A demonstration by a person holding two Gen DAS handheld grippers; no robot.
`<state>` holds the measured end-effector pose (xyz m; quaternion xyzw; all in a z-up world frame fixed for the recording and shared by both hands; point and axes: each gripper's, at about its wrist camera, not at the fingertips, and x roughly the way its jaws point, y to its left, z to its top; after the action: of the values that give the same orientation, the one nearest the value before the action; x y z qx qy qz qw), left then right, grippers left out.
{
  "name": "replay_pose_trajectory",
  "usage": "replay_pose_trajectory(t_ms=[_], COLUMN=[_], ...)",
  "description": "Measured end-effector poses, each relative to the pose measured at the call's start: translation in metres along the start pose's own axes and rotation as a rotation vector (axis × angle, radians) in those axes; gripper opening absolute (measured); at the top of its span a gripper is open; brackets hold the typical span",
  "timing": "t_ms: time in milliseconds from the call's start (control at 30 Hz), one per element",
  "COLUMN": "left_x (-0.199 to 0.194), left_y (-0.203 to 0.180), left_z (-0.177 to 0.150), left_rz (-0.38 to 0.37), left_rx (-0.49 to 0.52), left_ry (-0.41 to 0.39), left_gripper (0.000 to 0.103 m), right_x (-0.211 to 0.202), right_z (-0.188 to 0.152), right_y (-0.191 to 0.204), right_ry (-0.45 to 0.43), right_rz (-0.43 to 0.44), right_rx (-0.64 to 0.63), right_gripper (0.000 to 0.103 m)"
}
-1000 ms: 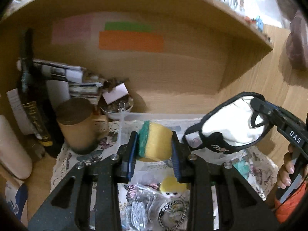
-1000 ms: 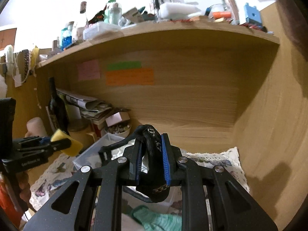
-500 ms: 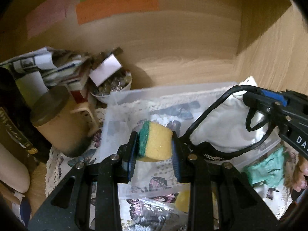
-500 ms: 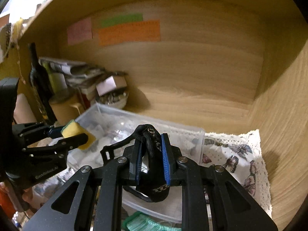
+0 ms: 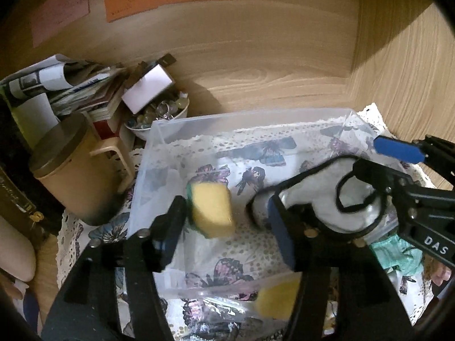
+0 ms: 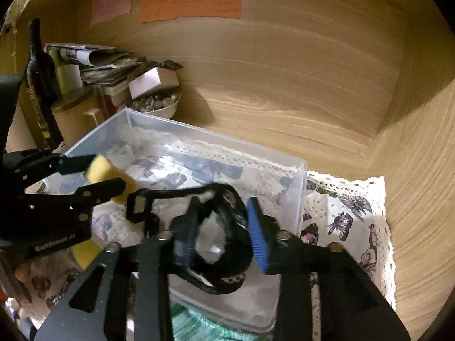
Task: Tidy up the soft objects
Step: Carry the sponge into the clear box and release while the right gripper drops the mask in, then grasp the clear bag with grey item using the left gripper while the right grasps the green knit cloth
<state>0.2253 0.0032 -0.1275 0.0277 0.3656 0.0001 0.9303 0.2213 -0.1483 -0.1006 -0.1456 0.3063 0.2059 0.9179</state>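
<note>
Left wrist | left tool (image 5: pixel 227 221) spread wide, sponge (image 5: pixel 212 211) loose | right tool (image 6: pixel 224 236) spread, mask (image 6: pixel 221 244) loose

Landmark: clear plastic bin (image 5: pixel 159 153) on the butterfly cloth (image 6: pixel 349 207).

Above bin: open top. Both grippers already occupy that airspace, left gripper (image 5: pixel 227 218) over the bin's left half, right gripper (image 6: pixel 221 233) over the right half, both with fingers spread. A yellow sponge (image 5: pixel 212 210) and a white mask with black straps (image 5: pixel 321 193) sit between them, so the middle is crowded.

Left of bin: blocked. Tan lidded mug (image 5: pixel 71 170) stands just beside the wall; dark bottle (image 6: pixel 39 85) further left.

Behind bin, left corner: bowl of small items (image 6: pixel 156 105) and stacked papers (image 5: pixel 71 85).

Behind bin, right: bare wooden floor to the back panel.

Right of bin: bare cloth up to the side wall (image 6: pixel 421 170).
</note>
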Motion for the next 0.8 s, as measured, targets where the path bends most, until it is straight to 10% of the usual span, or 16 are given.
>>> replay_pose_trajectory(t_ms=[400, 800], left_x=[-0.068, -0.106], left_y=[0.009, 0.051], left_z=[-0.003, -0.041], left_rz=[-0.048, -0.048], left_rx=[-0.042, -0.133], left_ry=[-0.129, -0.125], left_gripper=[0.088, 0.099], right_x=[-0.066, -0.099], right_z=[-0.004, -0.042], right_y=[-0.003, -0.012], right_ry=[-0.156, -0.124], right_rz=[0.002, -0.015], right_rx=[0.021, 0.070], right_gripper=[0.079, 0.082])
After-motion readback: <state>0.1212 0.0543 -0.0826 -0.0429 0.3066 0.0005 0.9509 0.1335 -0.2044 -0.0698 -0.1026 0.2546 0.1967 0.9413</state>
